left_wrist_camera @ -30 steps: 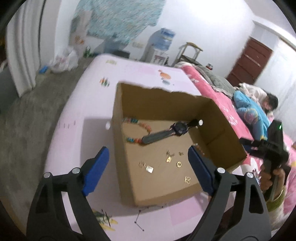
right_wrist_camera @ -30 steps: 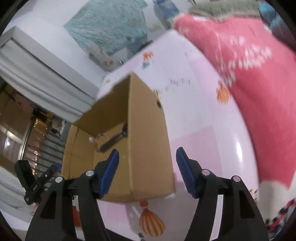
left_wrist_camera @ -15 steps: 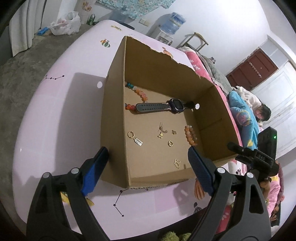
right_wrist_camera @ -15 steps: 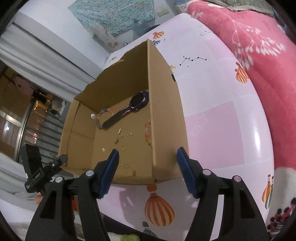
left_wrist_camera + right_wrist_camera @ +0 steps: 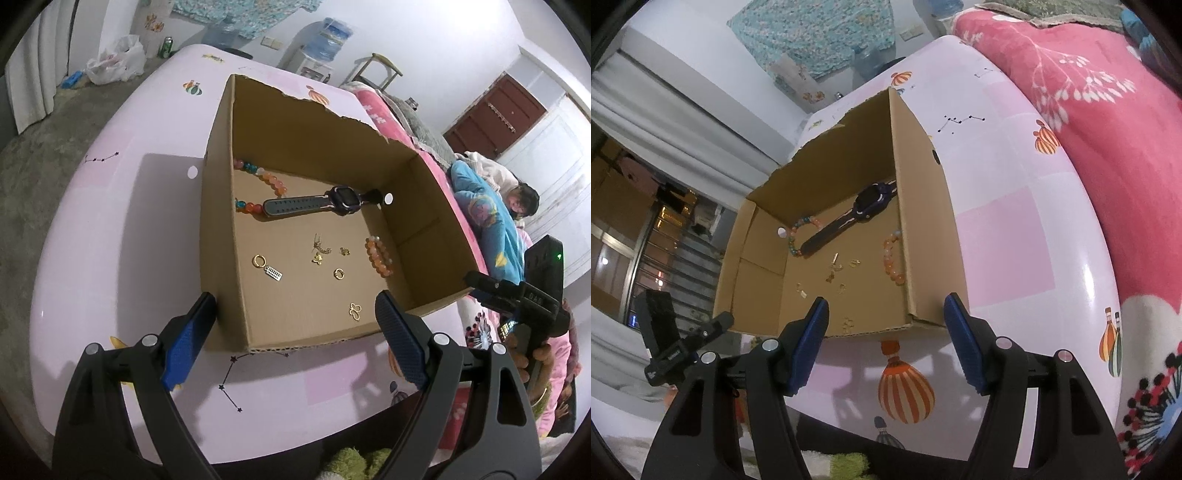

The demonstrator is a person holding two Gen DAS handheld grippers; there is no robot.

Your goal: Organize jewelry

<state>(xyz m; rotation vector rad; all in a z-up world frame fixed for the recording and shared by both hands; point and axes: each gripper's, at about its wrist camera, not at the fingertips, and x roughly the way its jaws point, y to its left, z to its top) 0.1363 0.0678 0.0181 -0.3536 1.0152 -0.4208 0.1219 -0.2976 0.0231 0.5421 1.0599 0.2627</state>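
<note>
jewelry lies loose on the floor of the cardboard box (image 5: 221, 221), from the watch (image 5: 314, 204) and two bead bracelets (image 5: 378, 256) down to small gold pieces (image 5: 260, 261), fitting either gathered or unsorted, while the left gripper (image 5: 295, 321) and right gripper (image 5: 886, 325) hover spread and empty.

box (image 5: 221, 236): matt corrugated cardboard | earrings (image 5: 259, 261): shiny gold metal | mat (image 5: 122, 236): glossy pink

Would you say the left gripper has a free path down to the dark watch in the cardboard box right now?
Probably yes. The left gripper is open and empty outside the box's near wall; the top is open, and the watch lies uncovered, one strap end over the multicoloured bead bracelet.
</note>
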